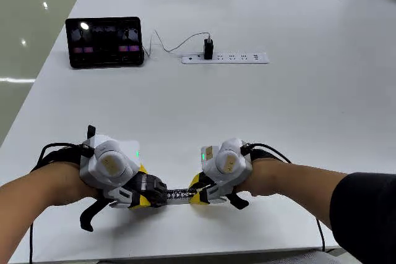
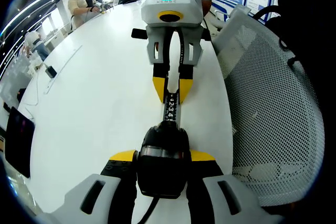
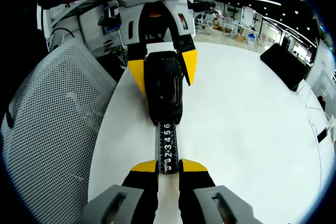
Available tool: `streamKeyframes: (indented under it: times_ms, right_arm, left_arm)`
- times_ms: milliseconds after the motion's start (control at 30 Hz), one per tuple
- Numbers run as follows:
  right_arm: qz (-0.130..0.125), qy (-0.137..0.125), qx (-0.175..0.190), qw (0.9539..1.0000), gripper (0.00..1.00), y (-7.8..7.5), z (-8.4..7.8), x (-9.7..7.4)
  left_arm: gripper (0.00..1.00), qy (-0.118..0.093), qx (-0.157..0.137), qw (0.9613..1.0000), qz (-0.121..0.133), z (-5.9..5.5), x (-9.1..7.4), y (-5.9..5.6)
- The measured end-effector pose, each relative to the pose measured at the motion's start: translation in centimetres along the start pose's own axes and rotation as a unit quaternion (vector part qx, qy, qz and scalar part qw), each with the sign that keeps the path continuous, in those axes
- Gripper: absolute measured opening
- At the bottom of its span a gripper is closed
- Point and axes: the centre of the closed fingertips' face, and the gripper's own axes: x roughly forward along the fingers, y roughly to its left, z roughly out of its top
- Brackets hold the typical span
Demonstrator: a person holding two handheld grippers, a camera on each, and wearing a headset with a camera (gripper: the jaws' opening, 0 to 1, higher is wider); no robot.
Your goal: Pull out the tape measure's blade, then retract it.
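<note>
While the left tongs (image 2: 164, 156) are clenched on the tape measure (image 2: 163, 169), its black body wedged between their yellow tips, the right tongs (image 3: 168, 166) are pinched shut on the free end of the blade (image 3: 167, 142). The two pairs of tongs face each other nose to nose, low over the near edge of the white counter (image 1: 278, 122). The tape measure sits in the short gap between them. A little blade is out: in the right gripper view the printed numbers run only to about six before the strip disappears into the mouth of the body.

The pull-out step looks to be in hand and barely begun. The strip is stretched straight from tip to tip.

The next move calls for drawing the right tongs straight away from the left tongs along the line of the blade. The left tongs should hold the body fast so it does not twist or slide out. The pinch on the end hook must be firm, as a slip would let the spring snap the blade home early. Retraction would then mean bringing the right tongs back toward the left tongs under control.
</note>
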Motion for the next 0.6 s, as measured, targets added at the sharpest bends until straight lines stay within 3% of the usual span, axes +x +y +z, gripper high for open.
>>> streamKeyframes:
  times_ms: [600]
  right_arm:
    - [-0.003, 0.005, 0.004, 1.0000, 0.11, 0.1, -1.1, -0.8]
  left_arm:
    - [0.30, -0.001, 0.002, 1.0000, 0.000, 0.0, 0.1, 0.0]
